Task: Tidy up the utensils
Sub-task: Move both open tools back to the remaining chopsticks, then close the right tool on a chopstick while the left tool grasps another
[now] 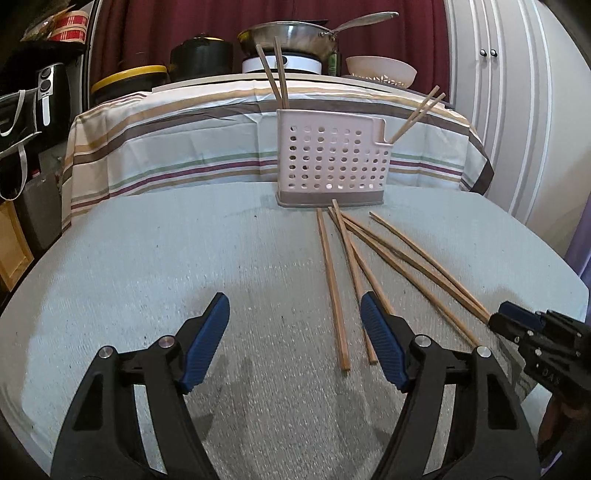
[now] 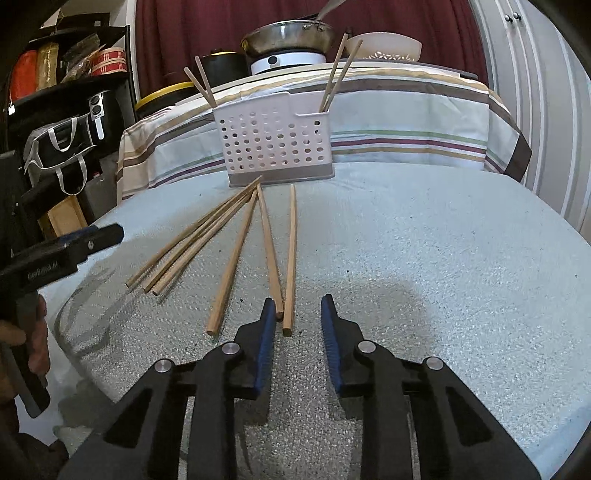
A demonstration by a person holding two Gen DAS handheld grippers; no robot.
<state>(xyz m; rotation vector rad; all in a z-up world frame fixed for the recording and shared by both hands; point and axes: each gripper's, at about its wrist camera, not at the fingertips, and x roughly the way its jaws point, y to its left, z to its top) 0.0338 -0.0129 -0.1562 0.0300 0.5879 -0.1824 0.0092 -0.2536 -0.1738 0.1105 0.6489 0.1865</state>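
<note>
Several wooden chopsticks lie fanned on the pale blue table cloth in front of a white perforated utensil holder, which holds two pairs of chopsticks upright. My left gripper is open and empty, just left of the pile. The right gripper shows at the right edge of the left wrist view, at the ends of the rightmost chopsticks. In the right wrist view my right gripper is open, its jaws either side of the near ends of two chopsticks. The holder stands beyond. The left gripper shows at left.
Behind the table cloth is a striped cloth-covered counter with a pan, a white bowl and a black pot. A black shelf with an air fryer stands left. White cupboard doors stand right.
</note>
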